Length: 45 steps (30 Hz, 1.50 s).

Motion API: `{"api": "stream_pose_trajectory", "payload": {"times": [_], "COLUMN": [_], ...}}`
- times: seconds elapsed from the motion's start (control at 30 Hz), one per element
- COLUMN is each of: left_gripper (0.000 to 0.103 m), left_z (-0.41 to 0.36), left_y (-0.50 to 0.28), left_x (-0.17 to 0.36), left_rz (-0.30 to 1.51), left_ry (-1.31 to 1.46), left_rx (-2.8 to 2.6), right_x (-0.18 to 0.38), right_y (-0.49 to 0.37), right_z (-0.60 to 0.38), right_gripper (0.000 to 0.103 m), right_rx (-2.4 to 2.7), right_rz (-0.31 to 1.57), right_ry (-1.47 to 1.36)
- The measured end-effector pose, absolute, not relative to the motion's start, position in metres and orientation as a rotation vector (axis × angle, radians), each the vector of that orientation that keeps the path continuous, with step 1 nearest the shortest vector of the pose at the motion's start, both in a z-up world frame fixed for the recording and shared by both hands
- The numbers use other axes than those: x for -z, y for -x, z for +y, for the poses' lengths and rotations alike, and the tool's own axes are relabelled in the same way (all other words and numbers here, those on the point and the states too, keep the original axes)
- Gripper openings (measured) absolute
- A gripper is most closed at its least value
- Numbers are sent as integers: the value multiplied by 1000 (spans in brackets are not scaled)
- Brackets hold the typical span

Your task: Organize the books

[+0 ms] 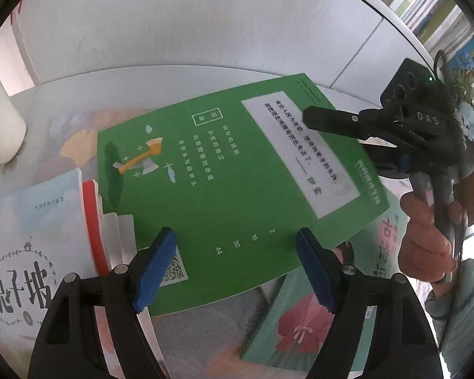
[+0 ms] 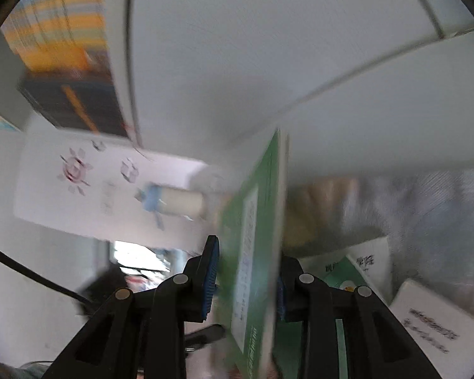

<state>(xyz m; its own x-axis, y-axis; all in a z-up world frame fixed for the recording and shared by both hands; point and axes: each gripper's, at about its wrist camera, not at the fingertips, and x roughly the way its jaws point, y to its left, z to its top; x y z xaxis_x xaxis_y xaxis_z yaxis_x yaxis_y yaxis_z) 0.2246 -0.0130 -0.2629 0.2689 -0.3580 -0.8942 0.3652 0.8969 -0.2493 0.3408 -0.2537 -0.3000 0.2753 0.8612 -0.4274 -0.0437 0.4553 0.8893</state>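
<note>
Green book [image 1: 237, 177]: was held above the counter [image 1: 79, 94], its back cover with a white text panel facing the left wrist camera, over other books lying flat.
Right gripper [image 2: 246, 284]: its blue-padded fingers [image 2: 210, 278] were closed on the green book's edge; a hand [image 1: 426, 240] gripped the handle.
Left gripper [image 1: 237, 268]: its fingers [image 1: 156, 268] stood wide apart over the book's near edge, gripping nothing.
Neighbouring books: a pale blue one [image 1: 25, 246] lay at left, a flower-covered one [image 1: 316, 309] at lower right.
Background: a white bottle [image 1: 0, 120] stood at the far left; the right wrist view was blurred.
</note>
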Motion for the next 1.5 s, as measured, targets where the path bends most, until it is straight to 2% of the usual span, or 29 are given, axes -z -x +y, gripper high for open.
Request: {"api": "stream_pose_trajectory", "payload": {"times": [0.17, 0.37, 0.6, 0.73, 0.87, 1.0, 1.27, 1.4, 1.5], "left_gripper": [76, 76, 76, 73, 73, 73, 73, 73, 73], "left_z": [-7, -35, -101, -115, -81, -13, 113, 118, 100], "left_y": [-220, -180, -72, -1, 38, 36, 7, 16, 17], "left_x": [253, 229, 210, 203, 205, 200, 156, 165, 183], "left_rz": [1208, 1192, 1262, 1280, 1307, 1322, 1162, 1167, 1211], "left_ry": [91, 56, -32, -17, -7, 56, 200, 192, 167], "left_rx": [581, 739, 991, 1105, 1091, 951, 586, 560, 602], "right_x": [279, 244, 203, 177, 187, 189, 200, 226, 239], "right_y": [-314, -242, -114, -46, 15, 50, 67, 72, 77], "right_z": [-241, -250, -276, -276, -293, -289, -202, -191, -216], "right_gripper": [22, 22, 22, 22, 22, 23, 23, 23, 23], "right_rx": [-771, -728, -704, -616, -571, -593, -779, -632, -375], "right_rz": [1045, 1001, 862, 876, 922, 909, 1029, 1118, 1151], "right_ry": [-898, -850, -985, -872, -905, -922, -891, -885, -757]}}
